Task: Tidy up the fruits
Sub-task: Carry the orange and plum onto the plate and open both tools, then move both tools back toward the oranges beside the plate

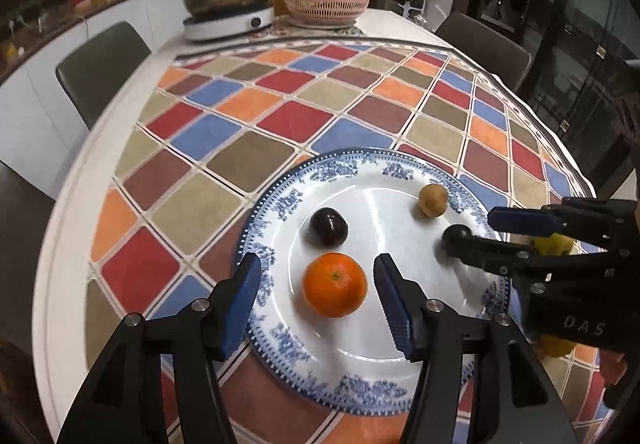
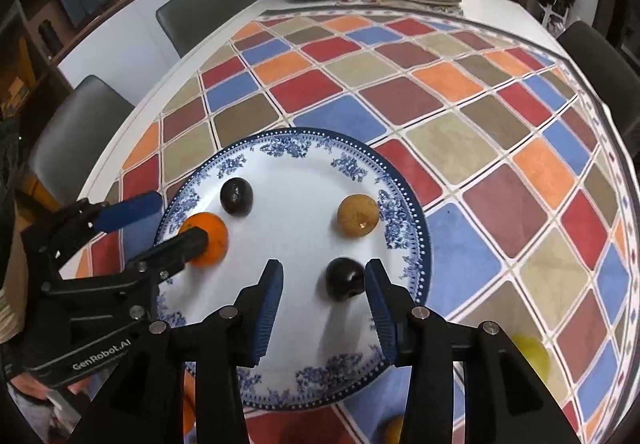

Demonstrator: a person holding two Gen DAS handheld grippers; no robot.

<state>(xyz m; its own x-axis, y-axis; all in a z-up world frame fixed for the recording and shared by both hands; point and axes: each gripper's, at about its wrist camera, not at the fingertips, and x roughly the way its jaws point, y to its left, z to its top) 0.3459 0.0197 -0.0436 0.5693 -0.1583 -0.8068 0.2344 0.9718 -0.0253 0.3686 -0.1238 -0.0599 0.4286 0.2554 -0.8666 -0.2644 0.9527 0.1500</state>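
A blue-and-white plate (image 1: 304, 180) (image 2: 288, 148) lies on the chequered tablecloth. On it are an orange (image 1: 335, 284) (image 2: 214, 230), a dark plum (image 1: 329, 226) (image 2: 237, 196), a brown round fruit (image 1: 433, 200) (image 2: 357, 219) and a second dark plum (image 2: 344, 279) (image 1: 456, 234). My left gripper (image 1: 318, 300) (image 2: 168, 220) is open with its jaws on either side of the orange, not touching it. My right gripper (image 2: 325, 298) (image 1: 476, 226) is open around the second plum, which sits against the right finger.
A yellow fruit (image 2: 532, 356) (image 1: 554, 244) lies on the cloth right of the plate, and another orange one (image 2: 394, 430) at the near edge. An induction cooker with a pan (image 1: 228, 18) and a pink basket of greens (image 1: 326, 4) stand at the far end. Chairs (image 1: 100, 64) surround the table.
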